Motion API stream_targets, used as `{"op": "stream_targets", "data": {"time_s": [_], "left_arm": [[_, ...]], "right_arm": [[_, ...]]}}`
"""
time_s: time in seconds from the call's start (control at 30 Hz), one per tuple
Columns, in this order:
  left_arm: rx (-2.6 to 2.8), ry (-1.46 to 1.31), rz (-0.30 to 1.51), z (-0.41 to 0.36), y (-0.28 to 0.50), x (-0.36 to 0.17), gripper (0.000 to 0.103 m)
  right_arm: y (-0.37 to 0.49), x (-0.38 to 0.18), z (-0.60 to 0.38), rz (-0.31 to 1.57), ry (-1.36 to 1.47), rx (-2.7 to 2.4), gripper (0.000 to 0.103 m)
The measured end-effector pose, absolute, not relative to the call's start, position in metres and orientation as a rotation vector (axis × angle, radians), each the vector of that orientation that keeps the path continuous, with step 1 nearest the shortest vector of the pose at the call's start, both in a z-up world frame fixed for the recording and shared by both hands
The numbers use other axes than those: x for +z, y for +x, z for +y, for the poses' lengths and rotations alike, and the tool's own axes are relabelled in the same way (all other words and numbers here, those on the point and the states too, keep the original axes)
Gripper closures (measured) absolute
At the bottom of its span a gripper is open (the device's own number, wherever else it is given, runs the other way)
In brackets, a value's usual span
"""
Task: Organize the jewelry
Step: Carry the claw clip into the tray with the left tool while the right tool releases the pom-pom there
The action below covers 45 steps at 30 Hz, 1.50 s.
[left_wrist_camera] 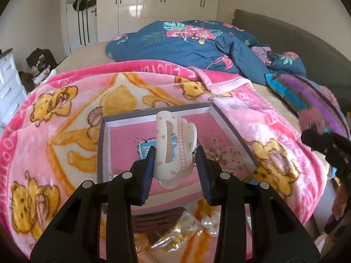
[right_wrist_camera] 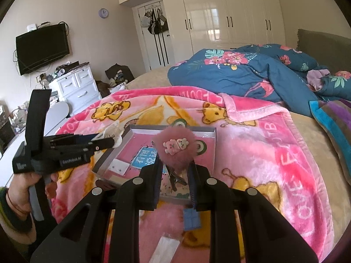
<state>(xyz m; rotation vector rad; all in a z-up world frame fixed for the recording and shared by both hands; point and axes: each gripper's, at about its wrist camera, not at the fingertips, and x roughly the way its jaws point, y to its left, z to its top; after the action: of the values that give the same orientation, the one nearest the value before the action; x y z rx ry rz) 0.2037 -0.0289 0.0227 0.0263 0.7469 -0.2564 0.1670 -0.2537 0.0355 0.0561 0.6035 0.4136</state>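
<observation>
My left gripper [left_wrist_camera: 175, 154] is shut on a cream hair claw clip [left_wrist_camera: 173, 135] with pink dots, held upright between the blue pads. Under it lies a shallow grey-rimmed box [left_wrist_camera: 153, 111] with a pink floor, resting on the pink bear blanket [left_wrist_camera: 65, 114]. My right gripper [right_wrist_camera: 174, 164] is shut on a fluffy pink pom-pom hair clip [right_wrist_camera: 175, 151] with a bear charm, above the same box [right_wrist_camera: 171, 128]. In the right wrist view a hand holds the left gripper [right_wrist_camera: 109, 141] left of the box, the cream clip [right_wrist_camera: 113, 129] at its tip. The right gripper [left_wrist_camera: 313, 139] shows at the left view's right edge.
Pearl pieces [left_wrist_camera: 210, 221] and a yellowish plastic packet [left_wrist_camera: 182, 230] lie on the blanket below my left gripper. A blue floral duvet [left_wrist_camera: 186, 41] and a striped pillow [left_wrist_camera: 307, 96] lie beyond the box. A white drawer unit [right_wrist_camera: 76, 85] stands left of the bed.
</observation>
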Motion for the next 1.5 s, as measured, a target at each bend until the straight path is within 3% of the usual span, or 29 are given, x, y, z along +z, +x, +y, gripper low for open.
{"op": "stream_targets", "data": {"time_s": [1.2,1.3,1.37,1.43,1.5], "left_arm": [[-0.316,0.01,0.865,-0.033,0.242,-0.053,0.075],[-0.319,0.005,0.865,-0.033,0.243,-0.053,0.075],[-0.32,-0.004,0.867,-0.032,0.243,-0.054,0.075],[-0.319,-0.007,0.87,-0.033,0.243,-0.053,0.075],[-0.316,-0.003,0.861,-0.032,0.243,-0.053,0.075]], "right_arm": [[0.272,-0.062,-0.226,0.84,0.069,0.274,0.083],[0.274,-0.066,-0.225,0.85,0.073,0.272,0.08],[0.273,-0.067,-0.226,0.854,0.089,0.271,0.074],[0.271,-0.065,-0.227,0.848,0.098,0.277,0.061],[0.267,-0.062,-0.229,0.835,0.101,0.28,0.059]]}}
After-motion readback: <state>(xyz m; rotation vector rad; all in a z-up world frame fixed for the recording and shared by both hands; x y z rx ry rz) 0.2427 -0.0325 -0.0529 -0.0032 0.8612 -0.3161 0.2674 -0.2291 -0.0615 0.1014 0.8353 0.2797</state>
